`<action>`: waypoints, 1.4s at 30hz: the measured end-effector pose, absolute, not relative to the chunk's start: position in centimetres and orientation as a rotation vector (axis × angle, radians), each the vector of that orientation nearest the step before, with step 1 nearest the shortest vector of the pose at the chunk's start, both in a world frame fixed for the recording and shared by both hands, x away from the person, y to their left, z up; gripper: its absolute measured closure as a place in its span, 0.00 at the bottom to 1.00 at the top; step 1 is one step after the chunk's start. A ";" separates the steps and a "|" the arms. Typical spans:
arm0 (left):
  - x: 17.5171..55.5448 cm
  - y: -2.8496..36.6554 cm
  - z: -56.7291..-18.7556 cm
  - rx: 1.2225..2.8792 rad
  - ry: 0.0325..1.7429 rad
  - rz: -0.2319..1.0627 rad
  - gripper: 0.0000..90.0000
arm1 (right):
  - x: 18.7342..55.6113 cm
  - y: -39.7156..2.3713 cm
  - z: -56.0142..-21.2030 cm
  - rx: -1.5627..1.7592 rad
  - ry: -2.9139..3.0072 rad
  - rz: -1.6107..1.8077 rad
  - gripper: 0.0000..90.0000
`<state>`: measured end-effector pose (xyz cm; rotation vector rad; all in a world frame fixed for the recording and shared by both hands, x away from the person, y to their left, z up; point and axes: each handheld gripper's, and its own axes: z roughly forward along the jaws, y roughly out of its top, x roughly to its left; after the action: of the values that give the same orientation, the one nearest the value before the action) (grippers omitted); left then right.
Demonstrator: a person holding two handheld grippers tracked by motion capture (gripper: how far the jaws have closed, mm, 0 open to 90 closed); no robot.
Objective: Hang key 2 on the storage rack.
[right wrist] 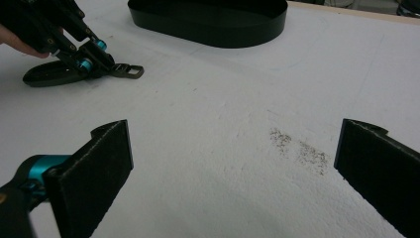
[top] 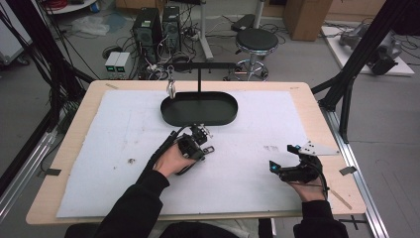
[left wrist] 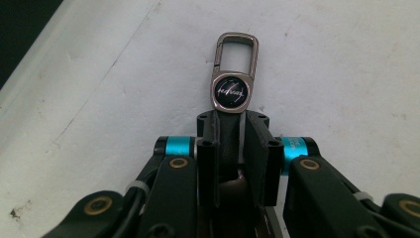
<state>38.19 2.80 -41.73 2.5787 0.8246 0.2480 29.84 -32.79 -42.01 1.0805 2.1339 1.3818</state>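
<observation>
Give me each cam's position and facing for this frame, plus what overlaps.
High view: above the person's side, looking forward and down on the table; both forearms and hands show.
Left gripper view: on the left gripper, looking along its fingers, closed on the keychain clip over the white mat.
Right gripper view: on the right gripper, fingers wide apart, facing the black tray.
Shared: the right gripper view and the high view both show the left gripper, clip and tray.

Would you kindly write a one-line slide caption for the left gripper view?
Left gripper with its fingers closed on a metal keychain clip lying on the white mat.
</observation>
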 end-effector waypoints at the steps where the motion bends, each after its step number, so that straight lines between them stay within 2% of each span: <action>1: 38.2 2.9 -41.7 2.572 0.832 0.235 0.86 | 29.8 -32.8 -42.0 1.080 2.135 1.381 0.01; 6: 39.1 3.7 -41.7 2.526 0.868 0.124 0.90 | 29.8 -32.8 -42.0 1.085 2.136 1.378 0.01; 12: 38.8 3.9 -41.2 2.523 0.837 0.149 0.92 | 29.8 -33.0 -42.0 1.085 2.130 1.379 0.01; 19: 38.6 4.9 -39.8 2.453 0.846 0.106 0.92 | 29.8 -32.9 -42.0 1.088 2.132 1.381 0.01; 29: 38.3 6.1 -38.1 2.425 0.831 0.166 0.92 | 29.7 -32.9 -42.0 1.089 2.127 1.382 0.01; 42: 39.0 8.0 -34.2 2.276 0.860 0.254 0.92 | 29.7 -32.9 -42.0 1.093 2.128 1.385 0.01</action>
<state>38.96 7.96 -34.18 2.2763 0.8597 0.2541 29.66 -32.95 -41.96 1.0934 2.1284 1.3852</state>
